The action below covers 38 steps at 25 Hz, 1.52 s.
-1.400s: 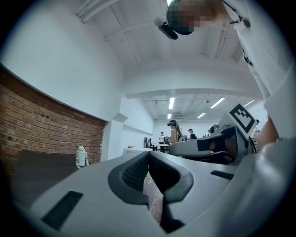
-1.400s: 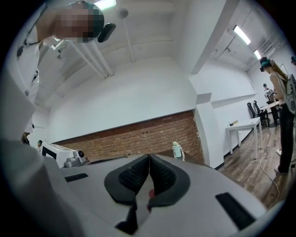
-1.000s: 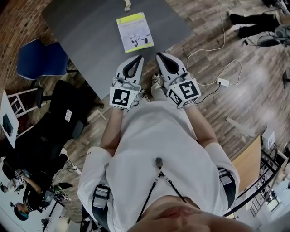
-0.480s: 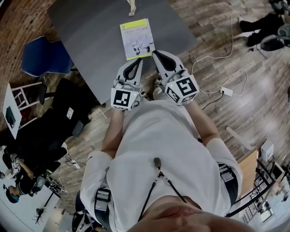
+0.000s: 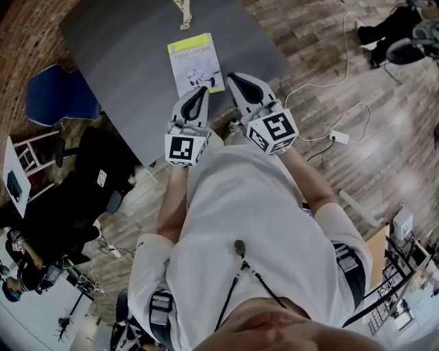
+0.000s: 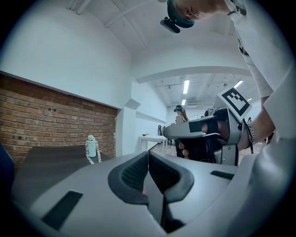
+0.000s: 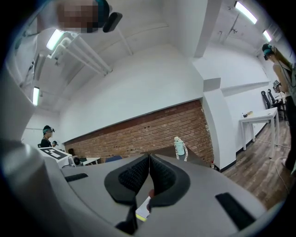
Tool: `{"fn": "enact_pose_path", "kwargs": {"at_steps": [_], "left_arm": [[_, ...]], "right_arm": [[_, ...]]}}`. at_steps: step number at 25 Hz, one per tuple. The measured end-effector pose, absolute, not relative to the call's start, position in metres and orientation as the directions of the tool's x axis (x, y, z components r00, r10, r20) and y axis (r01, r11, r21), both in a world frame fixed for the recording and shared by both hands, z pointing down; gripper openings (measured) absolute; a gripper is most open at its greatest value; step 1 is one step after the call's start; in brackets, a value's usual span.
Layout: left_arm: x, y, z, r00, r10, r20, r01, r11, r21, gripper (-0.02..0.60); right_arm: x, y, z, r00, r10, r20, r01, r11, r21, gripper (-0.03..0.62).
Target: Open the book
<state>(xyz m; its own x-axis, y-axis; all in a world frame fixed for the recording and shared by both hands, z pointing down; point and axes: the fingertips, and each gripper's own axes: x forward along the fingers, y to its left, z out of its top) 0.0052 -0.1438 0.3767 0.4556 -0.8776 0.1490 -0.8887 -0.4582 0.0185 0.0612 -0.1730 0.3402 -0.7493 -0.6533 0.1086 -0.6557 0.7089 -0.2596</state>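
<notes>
A closed book point(image 5: 194, 63) with a white cover and a yellow-green band lies flat on the dark grey table point(image 5: 123, 62). In the head view my left gripper point(image 5: 201, 90) is shut and empty, its tips just short of the book's near edge. My right gripper point(image 5: 233, 77), shut and empty too, hovers at the book's near right corner. In the left gripper view the pads point(image 6: 138, 171) meet, with the right gripper point(image 6: 203, 134) alongside. In the right gripper view the jaws are closed, and a sliver of the book point(image 7: 142, 210) shows below the right gripper point(image 7: 149, 159).
A small pale bottle with a strap point(image 5: 182, 14) stands at the table's far end. A blue chair point(image 5: 58, 96) and a black chair point(image 5: 89, 185) stand left of the table. A white cable and power strip point(image 5: 337, 137) lie on the wooden floor at right.
Both grippers have moved forward over the table edge towards the book, and their tips now sit close to its near edge. The jaws stayed shut.
</notes>
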Motion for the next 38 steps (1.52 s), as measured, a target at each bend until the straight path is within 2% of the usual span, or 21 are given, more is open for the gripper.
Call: {"fn": "enact_pose_path", "kwargs": {"at_steps": [12,28,38], "left_arm": [[-0.015,-0.174,0.425,0.436,-0.868,0.236,-0.895,-0.445,0.016,0.023],[-0.017,-0.204,0.532,0.463,-0.797,0.388,-0.868,-0.495,0.02,0.023],[-0.009,-0.218,0.6,0.444,-0.762,0.471,-0.87,-0.492,0.024,0.025]], "right_arm": [[0.017,-0.195,0.369,-0.779,-0.612,0.139,-0.623,0.73,-0.281,0.037],[0.054,-0.225,0.448,-0.679,-0.69,0.251,-0.73,0.601,-0.324,0.037],[0.06,-0.217,0.498,-0.656,-0.682,0.323,-0.753,0.563,-0.341,0.037]]}}
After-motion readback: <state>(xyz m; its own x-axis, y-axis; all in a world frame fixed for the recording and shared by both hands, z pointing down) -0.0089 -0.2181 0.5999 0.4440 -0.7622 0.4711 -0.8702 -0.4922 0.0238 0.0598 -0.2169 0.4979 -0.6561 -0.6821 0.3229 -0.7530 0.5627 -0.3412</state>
